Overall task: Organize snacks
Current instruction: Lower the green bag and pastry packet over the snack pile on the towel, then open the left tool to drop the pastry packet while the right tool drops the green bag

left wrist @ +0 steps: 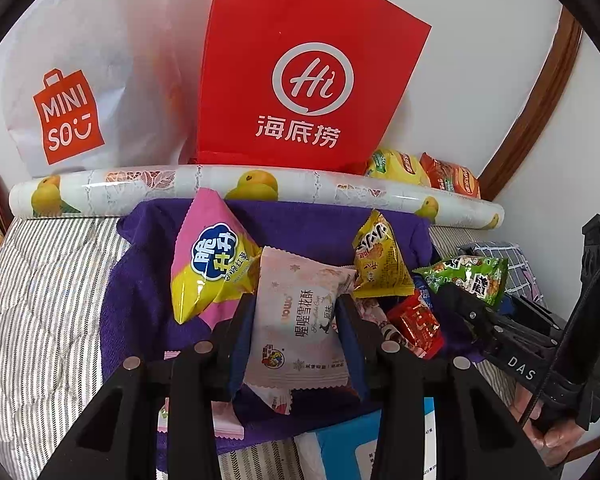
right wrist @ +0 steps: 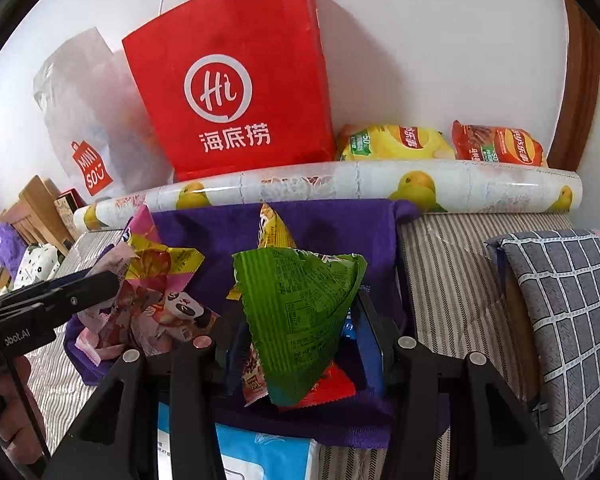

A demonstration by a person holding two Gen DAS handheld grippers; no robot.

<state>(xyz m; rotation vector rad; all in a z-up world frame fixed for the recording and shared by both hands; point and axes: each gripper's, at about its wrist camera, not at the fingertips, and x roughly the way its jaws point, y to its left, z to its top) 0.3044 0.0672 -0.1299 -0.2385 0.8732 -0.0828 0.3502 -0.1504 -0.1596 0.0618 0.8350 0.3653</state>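
Note:
My left gripper [left wrist: 296, 312] is shut on a pale pink snowflake-crisp packet [left wrist: 300, 320] and holds it above the purple cloth [left wrist: 292, 228]. My right gripper [right wrist: 300, 320] is shut on a green snack packet [right wrist: 300, 312], also seen from the left wrist view [left wrist: 472, 276]. On the cloth lie a pink-and-yellow packet [left wrist: 212, 264], a yellow packet [left wrist: 380, 260], a small red packet [left wrist: 416, 324] and panda-print sweets [right wrist: 180, 308]. A red Haidilao paper bag [left wrist: 300, 72] and a white Miniso bag [left wrist: 88, 92] stand behind, against the wall.
A lemon-print roll [left wrist: 260, 188] lies across the back of the cloth. Yellow and red crisp bags [right wrist: 396, 142] [right wrist: 496, 144] lie behind it. A grey checked pillow [right wrist: 568, 320] is at the right. A blue-and-white box [right wrist: 260, 456] lies below the grippers, on the striped bedding [left wrist: 40, 300].

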